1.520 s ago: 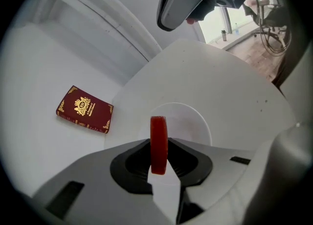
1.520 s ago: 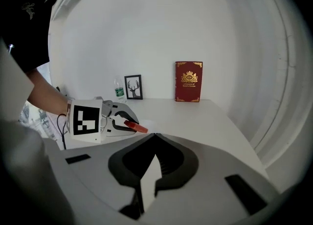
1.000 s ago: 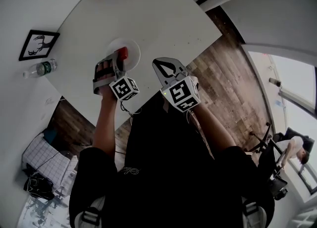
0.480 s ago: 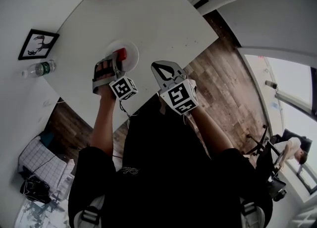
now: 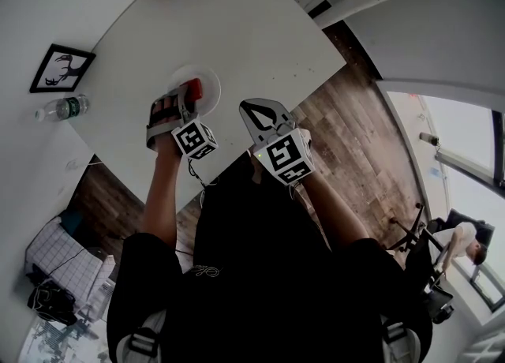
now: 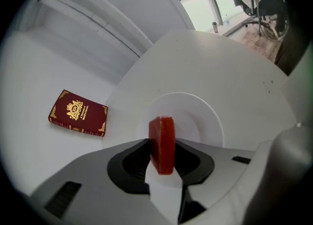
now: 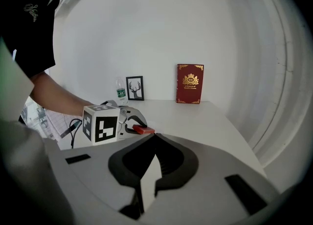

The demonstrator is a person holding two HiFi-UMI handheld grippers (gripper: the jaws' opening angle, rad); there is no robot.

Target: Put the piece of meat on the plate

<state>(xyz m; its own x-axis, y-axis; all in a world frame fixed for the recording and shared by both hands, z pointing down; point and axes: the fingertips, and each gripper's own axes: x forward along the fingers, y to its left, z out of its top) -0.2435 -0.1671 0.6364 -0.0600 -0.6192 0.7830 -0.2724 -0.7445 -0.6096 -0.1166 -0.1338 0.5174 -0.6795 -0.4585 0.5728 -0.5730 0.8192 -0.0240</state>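
White table [image 5: 260, 30] is carrying a pale plate [image 6: 208, 116]. The left gripper [image 6: 162, 146] is opening its jaws, with the red piece of meat [image 6: 162, 131] standing on edge between them over the plate (both pads touching it). The right gripper [image 7: 154, 138] is hovering nearby, jaws pressed together, empty.

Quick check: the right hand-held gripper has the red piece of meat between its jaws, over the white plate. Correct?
No. It is the left hand-held gripper that has the red piece of meat between its jaws, over the white plate. Those jaws are opening. The left gripper view shows it. The right hand-held gripper has its jaws together with nothing between them.
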